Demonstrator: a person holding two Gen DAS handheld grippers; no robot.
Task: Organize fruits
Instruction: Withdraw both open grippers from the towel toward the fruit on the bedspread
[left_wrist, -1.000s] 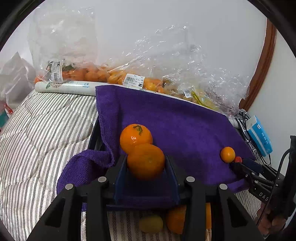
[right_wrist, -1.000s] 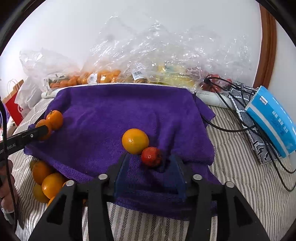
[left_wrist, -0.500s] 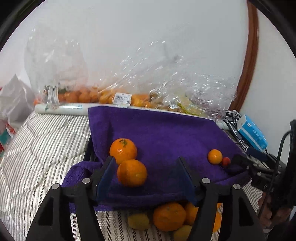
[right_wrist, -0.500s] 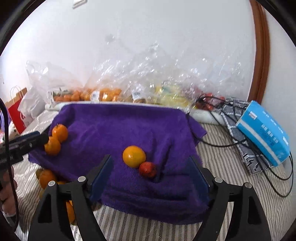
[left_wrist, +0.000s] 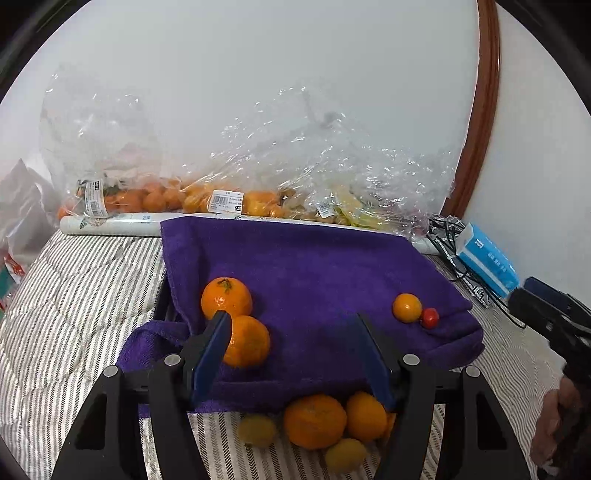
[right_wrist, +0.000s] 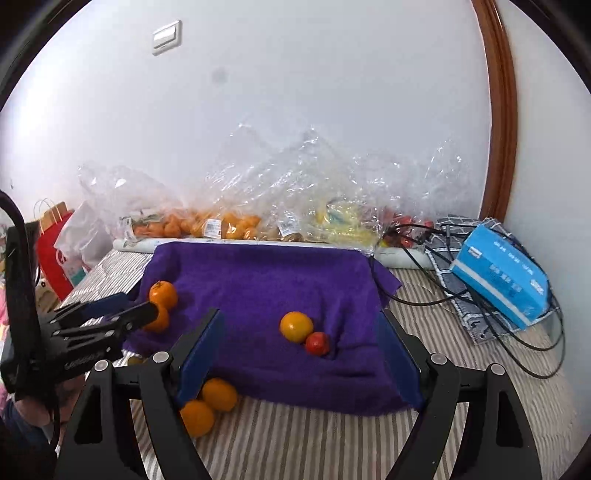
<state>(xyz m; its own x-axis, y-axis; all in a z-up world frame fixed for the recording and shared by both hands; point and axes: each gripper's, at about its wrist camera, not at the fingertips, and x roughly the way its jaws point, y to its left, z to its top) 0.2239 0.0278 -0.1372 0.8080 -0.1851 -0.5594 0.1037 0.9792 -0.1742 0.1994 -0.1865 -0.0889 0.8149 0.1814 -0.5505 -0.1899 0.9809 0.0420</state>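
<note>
Both grippers stand spread and empty over the purple towel (left_wrist: 314, 266).
Reach the left gripper (left_wrist: 291, 354) to the loose oranges (left_wrist: 314, 421) at 6 o'clock; close gently, centred.

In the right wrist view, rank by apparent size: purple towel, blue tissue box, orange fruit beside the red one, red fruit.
1. purple towel
2. blue tissue box
3. orange fruit
4. red fruit, touching it, clearly smallest.

Left gripper (left_wrist: 291, 334) is standing open over a purple towel (left_wrist: 314, 266); two mandarins (left_wrist: 236, 321) are lying touching beside its left finger.
</note>
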